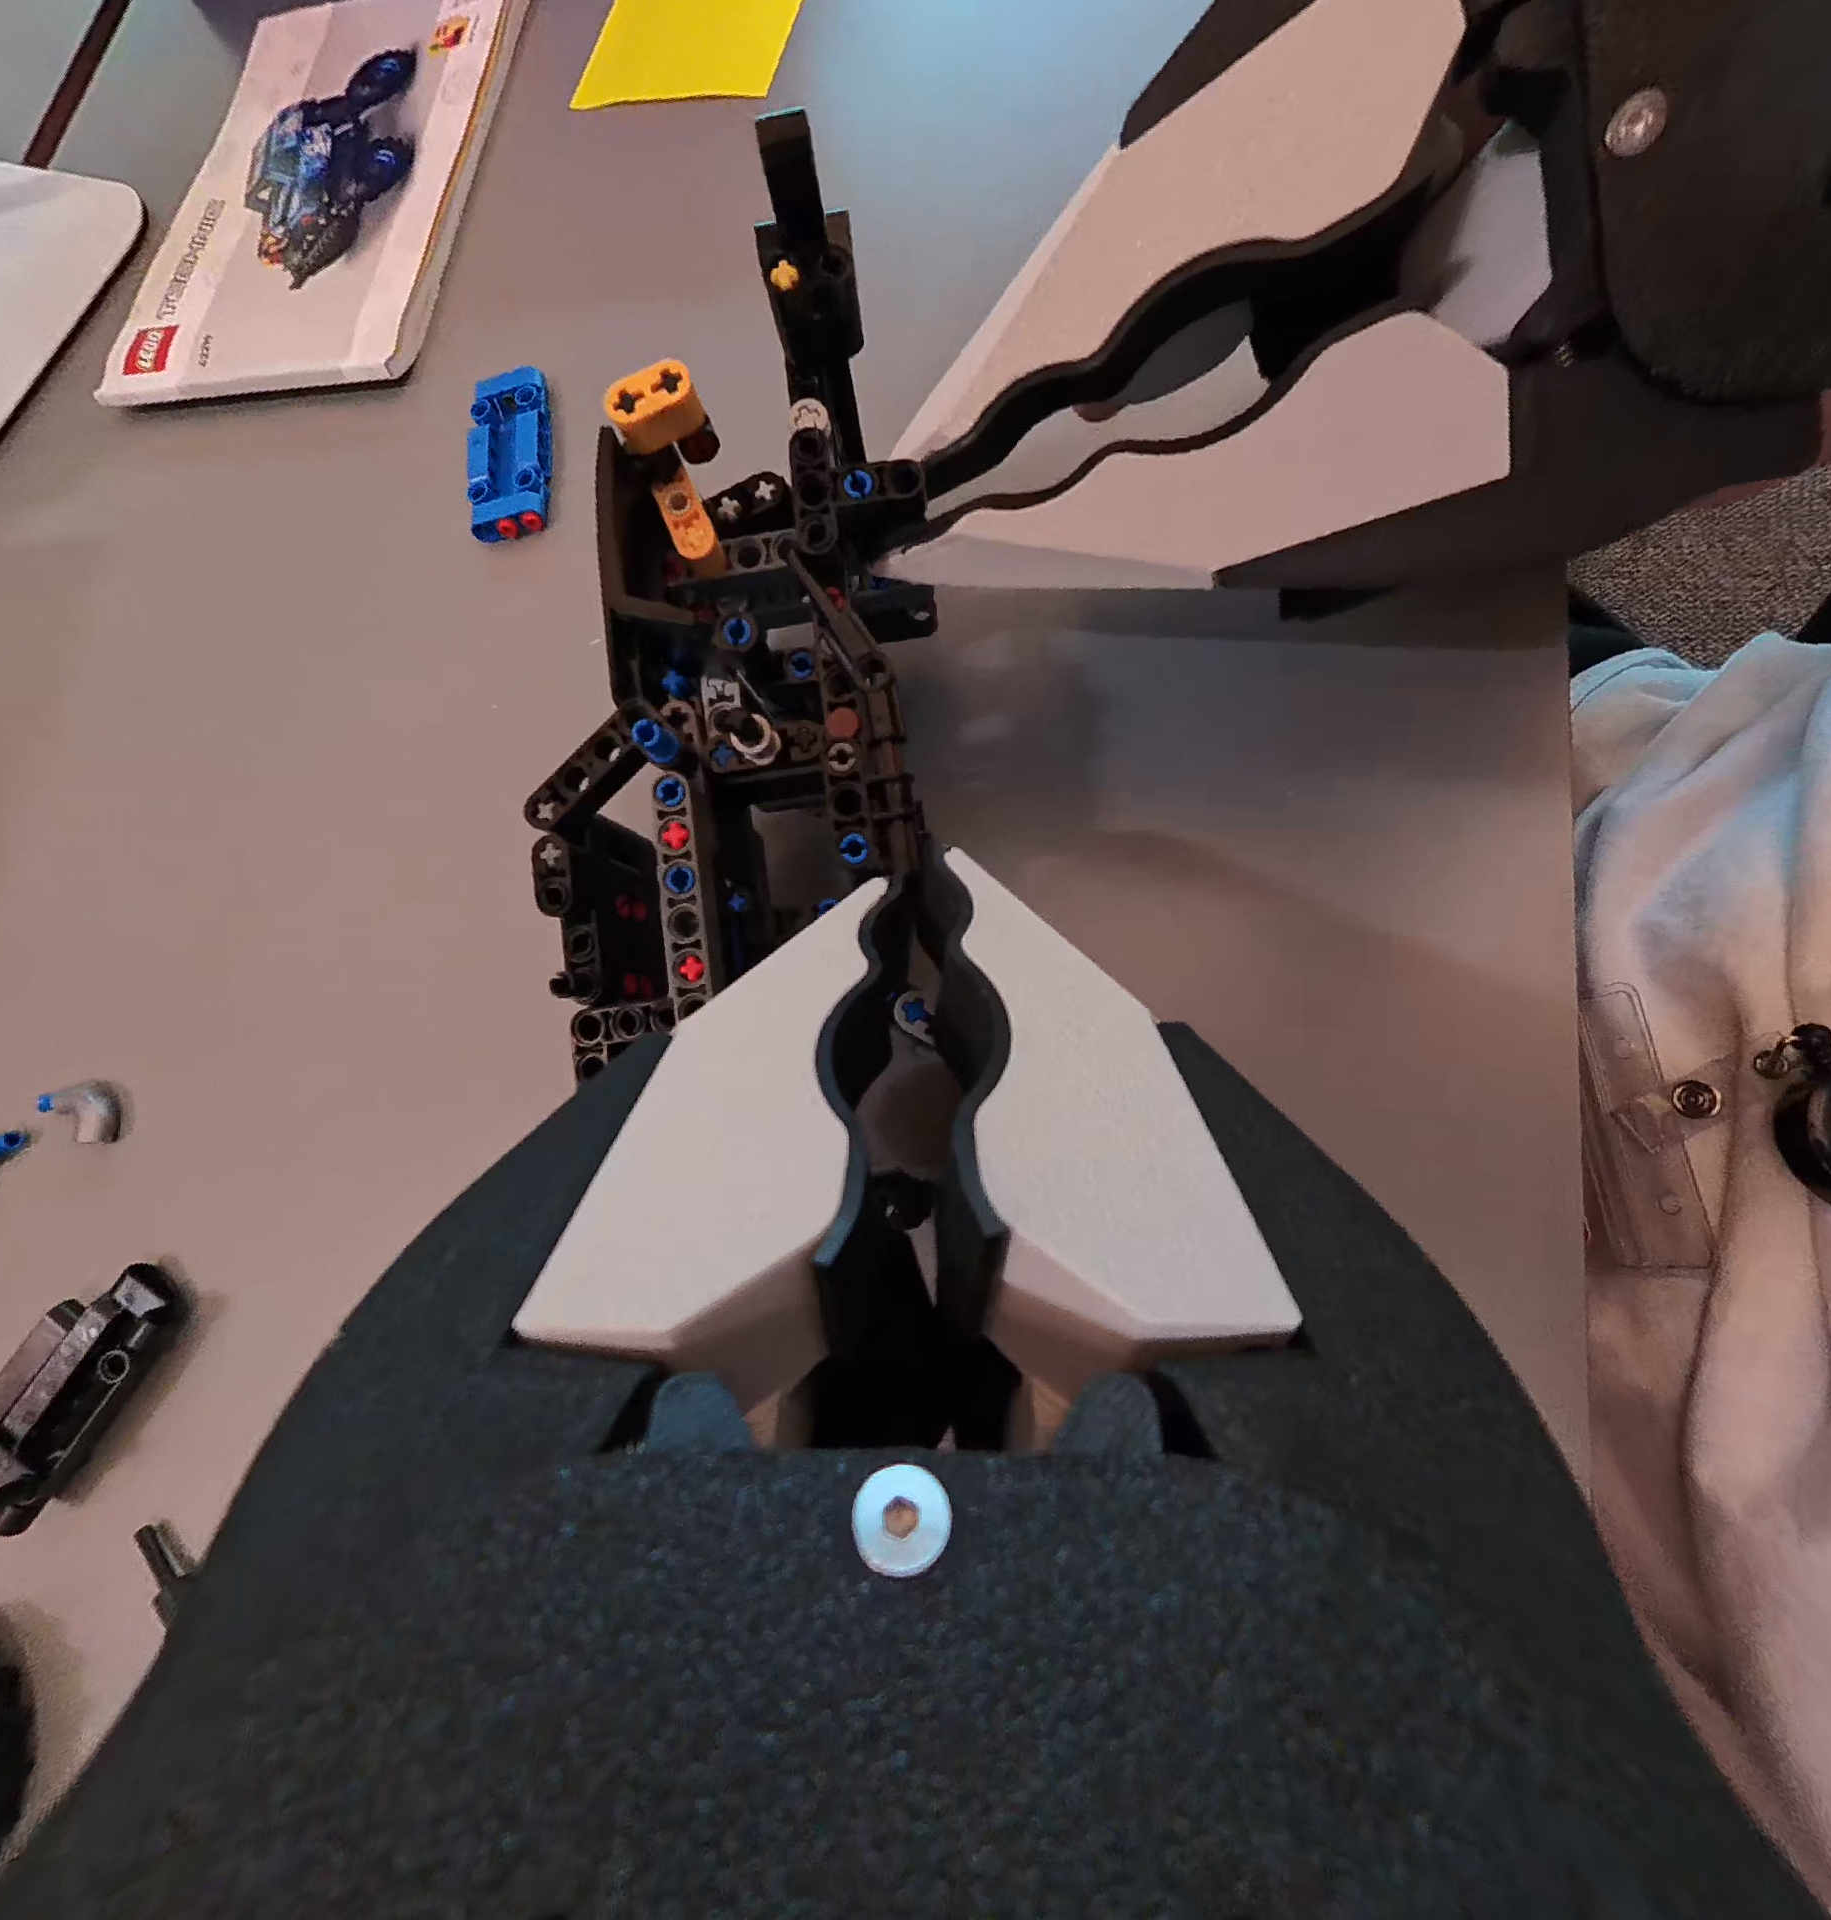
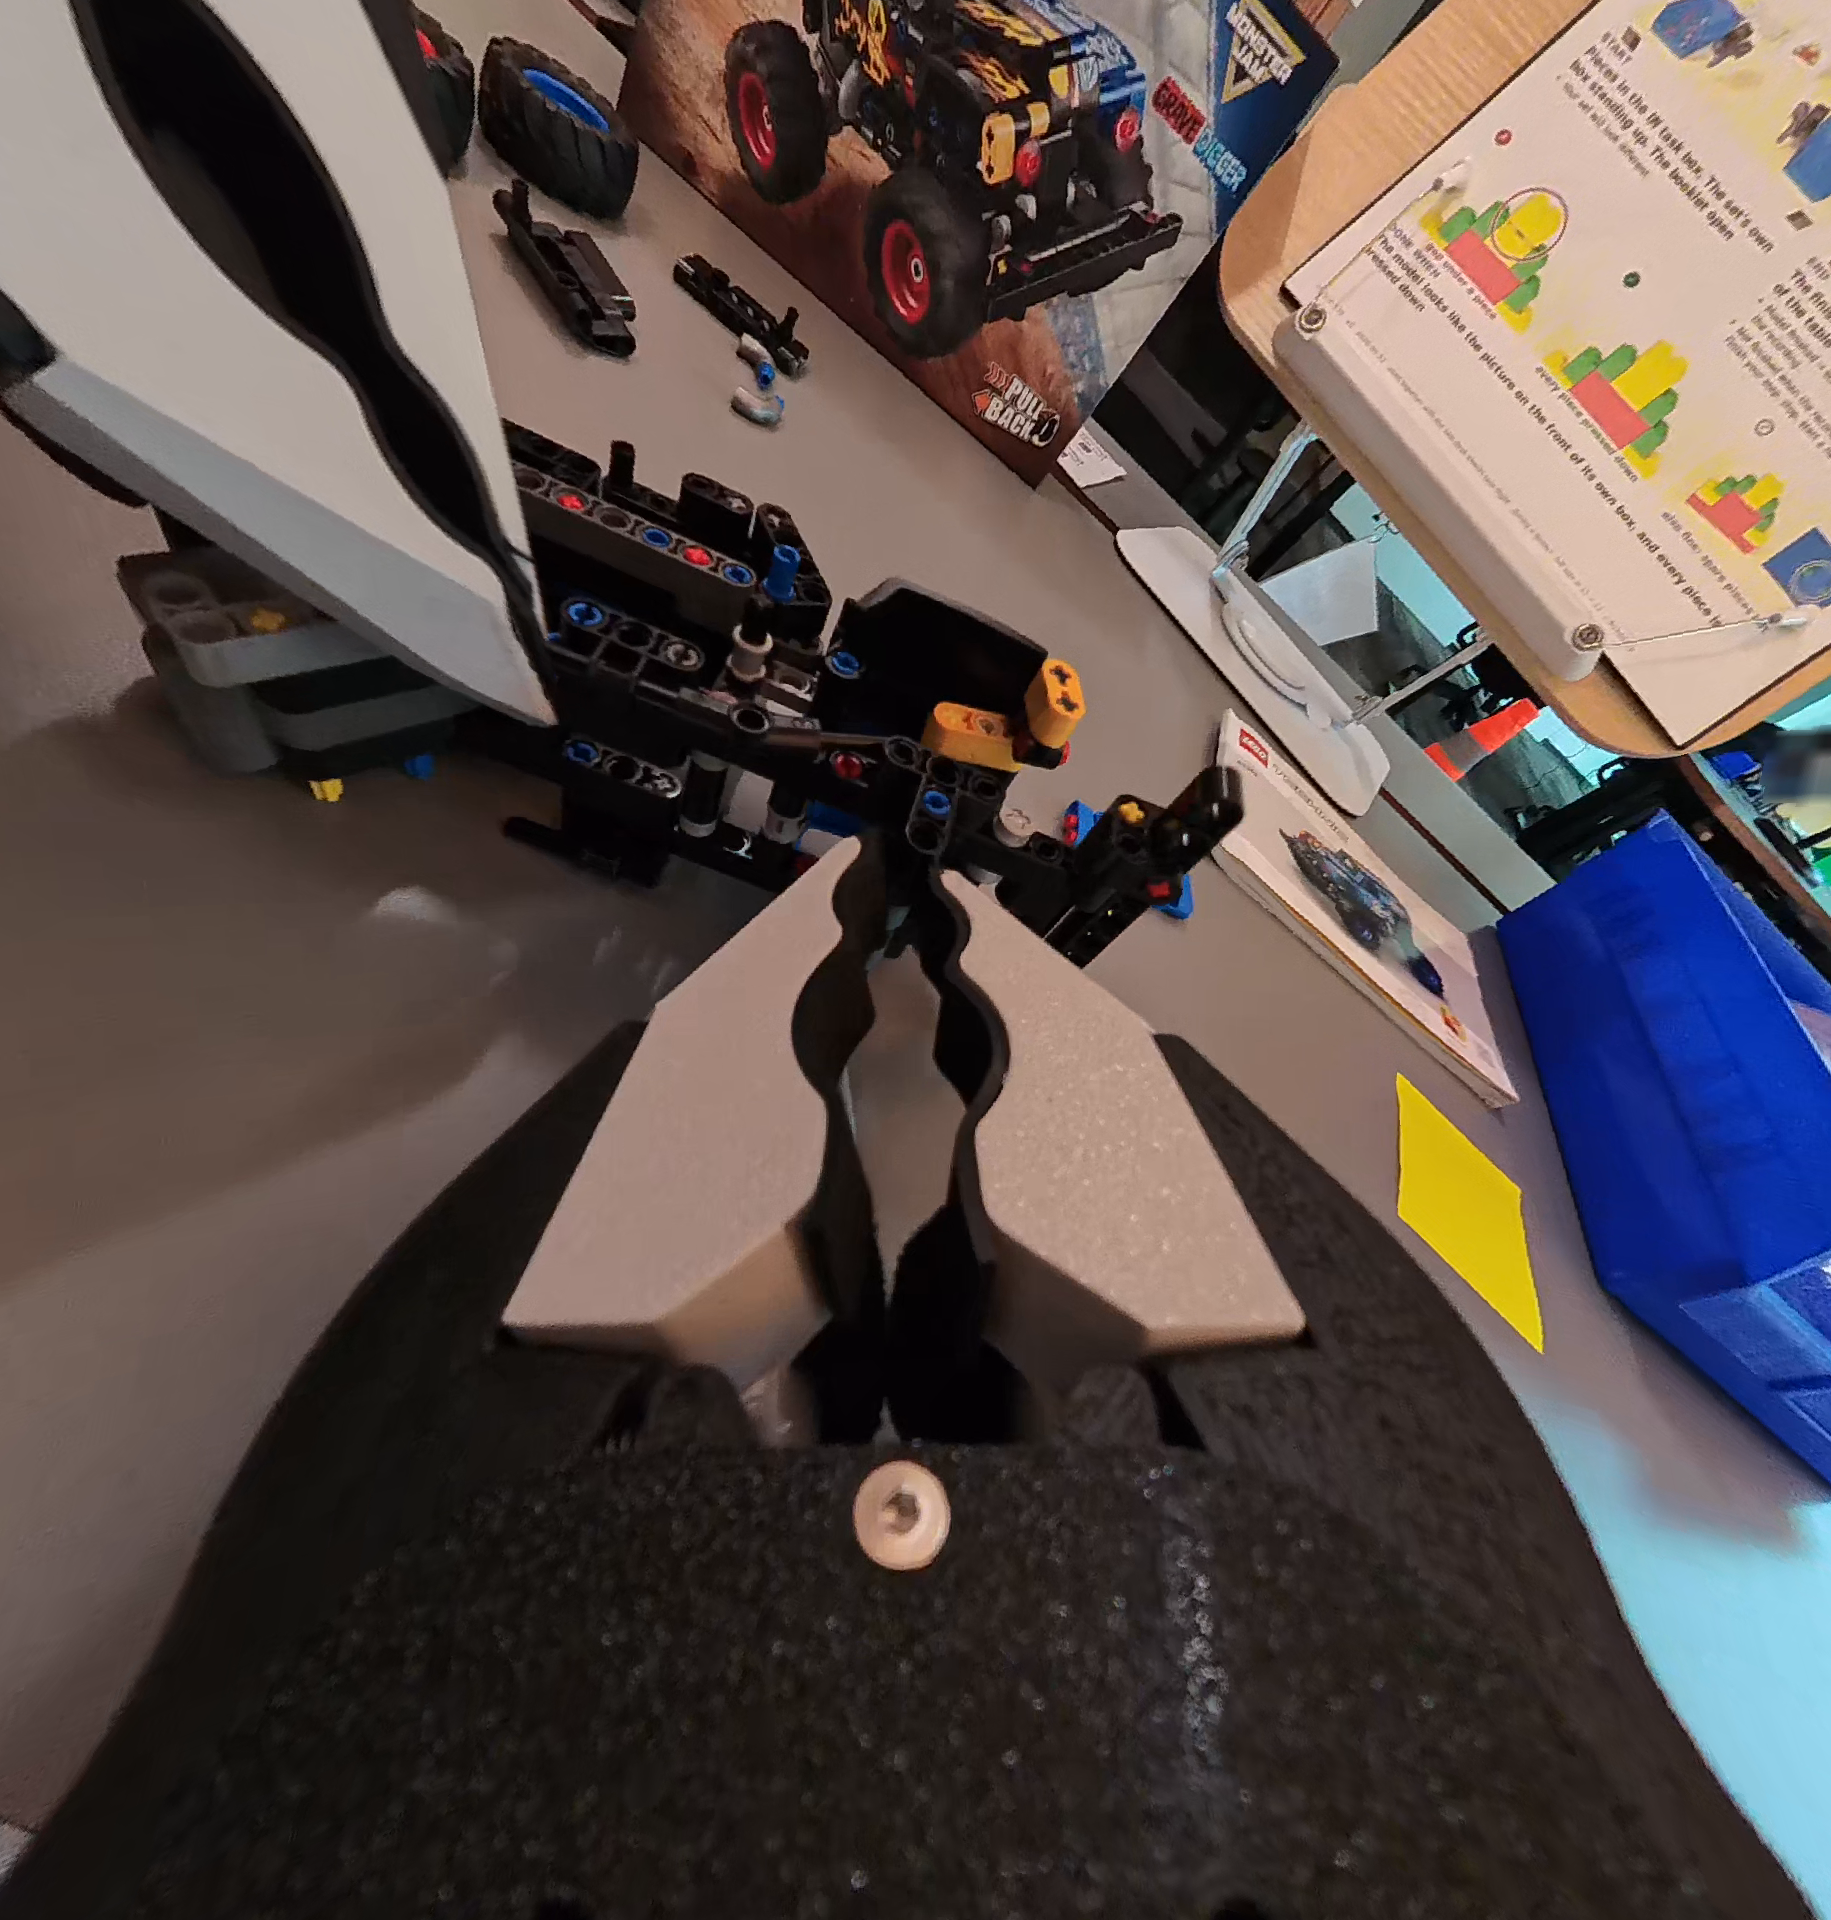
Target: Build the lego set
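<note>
A half-built toy-brick vehicle chassis [image 1: 745, 727], black with blue and red pins and an orange connector [image 1: 656, 400], stands on the grey table. My left gripper [image 1: 916, 878] is shut on the chassis's near end, pinching a thin black curved beam. My right gripper [image 1: 895, 520] comes in from the upper right and is shut on a black cross beam on the chassis's side. In the right wrist view, the right gripper [image 2: 895, 862] clamps that beam below the orange connector [image 2: 1004, 717]. The left gripper [image 2: 532, 623] holds the chassis [image 2: 672, 623] at upper left.
Left of the chassis lie a blue brick [image 1: 509, 454], an instruction booklet [image 1: 298, 197], a yellow note [image 1: 682, 47], grey elbow pieces [image 1: 85, 1110] and a black part [image 1: 69, 1382]. A person in a white shirt [image 1: 1721, 987] sits at right. Beyond are a toy box [image 2: 942, 208], tyres [image 2: 558, 125] and a blue bin [image 2: 1700, 1091]. One gripper's finger ends stand about 7 cm off the other's.
</note>
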### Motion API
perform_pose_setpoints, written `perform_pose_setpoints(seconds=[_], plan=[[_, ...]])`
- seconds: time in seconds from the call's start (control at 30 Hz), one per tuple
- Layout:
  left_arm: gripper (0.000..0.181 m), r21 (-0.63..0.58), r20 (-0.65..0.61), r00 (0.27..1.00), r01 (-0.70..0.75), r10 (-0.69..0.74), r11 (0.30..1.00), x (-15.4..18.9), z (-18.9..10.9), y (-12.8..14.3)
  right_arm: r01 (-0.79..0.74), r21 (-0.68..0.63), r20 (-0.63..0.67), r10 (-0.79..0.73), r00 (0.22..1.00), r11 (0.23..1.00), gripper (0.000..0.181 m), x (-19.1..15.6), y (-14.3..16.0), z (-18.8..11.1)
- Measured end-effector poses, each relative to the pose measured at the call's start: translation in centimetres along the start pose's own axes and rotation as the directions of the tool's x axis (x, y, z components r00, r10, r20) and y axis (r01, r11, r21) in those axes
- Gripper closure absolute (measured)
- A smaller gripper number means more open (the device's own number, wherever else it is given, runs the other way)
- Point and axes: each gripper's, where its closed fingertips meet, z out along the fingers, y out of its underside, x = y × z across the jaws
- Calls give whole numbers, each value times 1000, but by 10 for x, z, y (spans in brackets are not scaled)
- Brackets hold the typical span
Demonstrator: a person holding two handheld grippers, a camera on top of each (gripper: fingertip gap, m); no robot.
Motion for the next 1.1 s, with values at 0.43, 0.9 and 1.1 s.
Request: perform_pose_setpoints(seconds=[0.43, 0.9, 1.1], plan=[[181, 18, -15, 1000, -10, 10, 1000, 2, 3, -4, -14, -16, -10, 14, 1000, 1000, 174, 3, 2, 2], [65, 240, -260, 962, 143, -78, 960, -36, -28, 2, -168, 43, 153, 160, 975, 985, 126, -18, -15, -20], [97, 218, -442, 885, 262, -145, 940, -46, 16, -16, -192, -21, 122, 193, 973, 981, 93, -14, -13, -3]])
